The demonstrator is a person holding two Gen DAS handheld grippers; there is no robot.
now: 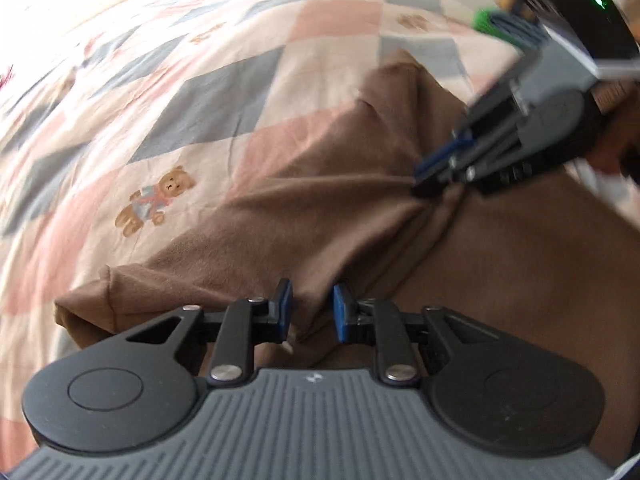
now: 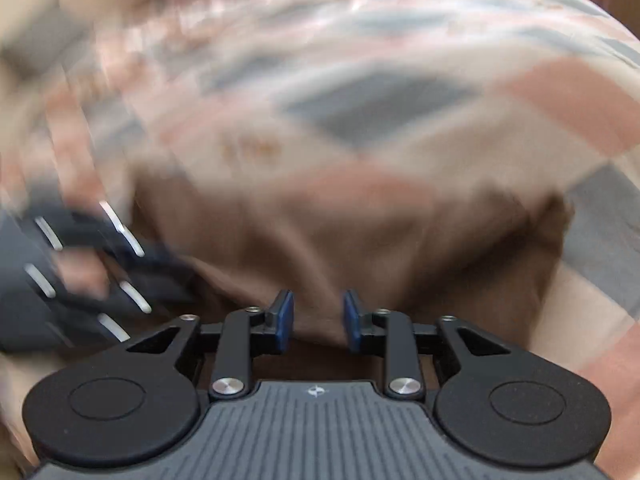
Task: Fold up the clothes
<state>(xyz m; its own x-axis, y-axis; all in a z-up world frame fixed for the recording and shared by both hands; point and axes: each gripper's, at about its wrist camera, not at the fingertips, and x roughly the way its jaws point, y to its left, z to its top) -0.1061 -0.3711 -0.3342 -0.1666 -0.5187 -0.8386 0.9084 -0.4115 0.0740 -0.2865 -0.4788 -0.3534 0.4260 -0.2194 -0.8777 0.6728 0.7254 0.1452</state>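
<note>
A brown garment [image 1: 320, 216] lies rumpled across the lower right half of the left wrist view, on a patchwork quilt [image 1: 160, 80] of pink, grey and cream squares with a teddy bear print [image 1: 154, 200] at left centre. At the bottom centre the left gripper [image 1: 313, 312] stands with its blue pads apart, a ridge of the brown cloth between them, while at the right edge the right gripper [image 1: 430, 182] is pinched on a gathered fold of that garment. The right wrist view is heavily blurred; there the pads sit slightly apart with brown cloth between them.
</note>
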